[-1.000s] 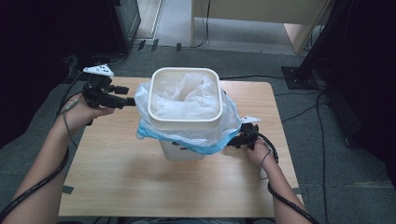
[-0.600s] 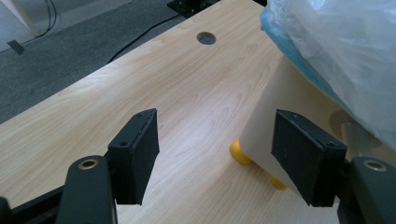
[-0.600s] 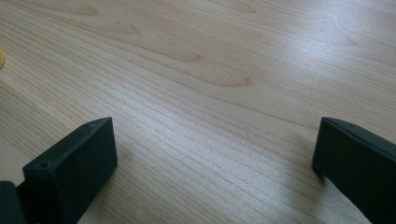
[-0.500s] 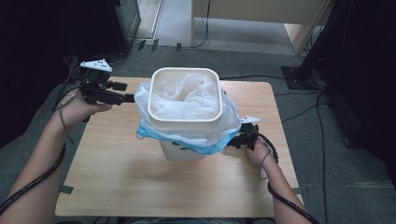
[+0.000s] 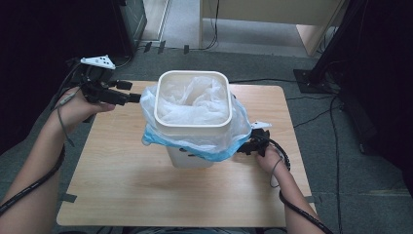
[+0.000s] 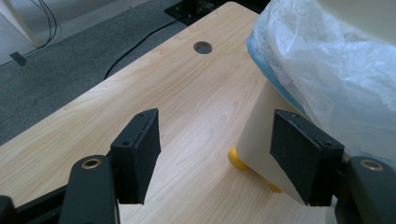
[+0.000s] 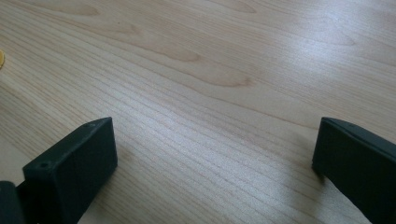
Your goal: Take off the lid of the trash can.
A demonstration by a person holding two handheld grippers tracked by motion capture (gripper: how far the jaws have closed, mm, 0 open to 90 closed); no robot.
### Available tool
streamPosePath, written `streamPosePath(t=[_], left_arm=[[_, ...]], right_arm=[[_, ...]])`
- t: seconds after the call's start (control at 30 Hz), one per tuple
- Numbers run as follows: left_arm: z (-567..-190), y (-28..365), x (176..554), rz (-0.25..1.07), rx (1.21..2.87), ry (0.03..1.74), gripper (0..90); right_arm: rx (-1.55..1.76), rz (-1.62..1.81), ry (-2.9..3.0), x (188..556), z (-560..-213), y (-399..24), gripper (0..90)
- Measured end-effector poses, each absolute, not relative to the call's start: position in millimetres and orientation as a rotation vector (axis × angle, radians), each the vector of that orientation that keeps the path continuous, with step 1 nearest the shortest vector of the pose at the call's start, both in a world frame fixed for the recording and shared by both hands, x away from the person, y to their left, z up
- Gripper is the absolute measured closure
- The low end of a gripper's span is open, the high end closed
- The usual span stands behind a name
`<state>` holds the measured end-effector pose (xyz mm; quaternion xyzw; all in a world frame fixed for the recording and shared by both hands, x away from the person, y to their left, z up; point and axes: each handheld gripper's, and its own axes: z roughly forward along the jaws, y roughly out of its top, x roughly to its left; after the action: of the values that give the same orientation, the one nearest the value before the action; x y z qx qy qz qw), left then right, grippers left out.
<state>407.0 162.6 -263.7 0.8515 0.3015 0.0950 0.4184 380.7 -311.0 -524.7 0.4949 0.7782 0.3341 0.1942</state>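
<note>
A white square bin (image 5: 191, 160) stands in the middle of the wooden table (image 5: 122, 180), lined with a translucent plastic bag (image 5: 195, 100) whose blue-edged skirt hangs over the rim. My left gripper (image 5: 130, 91) hovers just left of the bag's edge. Its jaws stand open in the left gripper view (image 6: 217, 122), framing bare table and the bin's lower corner (image 6: 261, 126) with its yellow feet (image 6: 237, 158), and pressing on nothing. My right gripper (image 5: 243, 147) sits low at the bin's right side under the bag's overhang, open (image 7: 215, 128) over bare wood.
A round hole (image 6: 202, 47) pierces the tabletop beyond the left gripper. Grey carpet with cables (image 5: 311, 105) surrounds the table. Dark furniture stands at the left and right, and a pale desk (image 5: 272, 19) at the back.
My left gripper has lifted a little beside the bag, jaws still open. The right gripper, bin and bag have stayed where they were.
</note>
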Motion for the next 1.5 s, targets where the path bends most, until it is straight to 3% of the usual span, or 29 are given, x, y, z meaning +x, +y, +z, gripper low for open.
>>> streamPosePath(t=[1.5], left_arm=[[-213,131,414,0.229,2.094,0.680,32.0]], right_arm=[[1.387,0.937,2.182,381,-525,-311,0.0]])
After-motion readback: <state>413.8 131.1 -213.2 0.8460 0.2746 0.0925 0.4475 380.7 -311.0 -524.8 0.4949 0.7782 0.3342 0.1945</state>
